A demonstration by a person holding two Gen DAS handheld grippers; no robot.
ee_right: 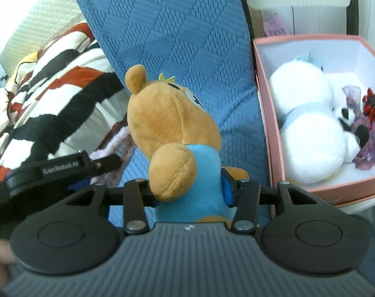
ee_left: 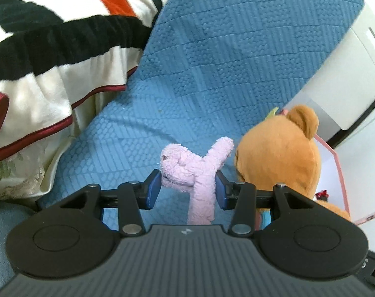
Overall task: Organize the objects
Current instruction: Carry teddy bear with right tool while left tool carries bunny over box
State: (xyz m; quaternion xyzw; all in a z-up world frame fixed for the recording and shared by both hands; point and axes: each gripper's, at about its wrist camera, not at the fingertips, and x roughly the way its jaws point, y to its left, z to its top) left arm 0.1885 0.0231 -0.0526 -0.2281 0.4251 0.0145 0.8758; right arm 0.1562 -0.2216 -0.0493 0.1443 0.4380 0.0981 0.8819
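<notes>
My left gripper is shut on a small pink plush toy, held over the blue sofa seat. My right gripper is shut on a brown bear plush in a blue shirt; the bear also shows in the left wrist view, just right of the pink toy. A pink box stands to the right of the sofa and holds a white plush and other small toys. The left gripper's body shows at the left of the right wrist view.
The blue textured sofa fills the middle. A red, black and white striped blanket lies on the left, also in the right wrist view. A white cabinet stands behind the pink box.
</notes>
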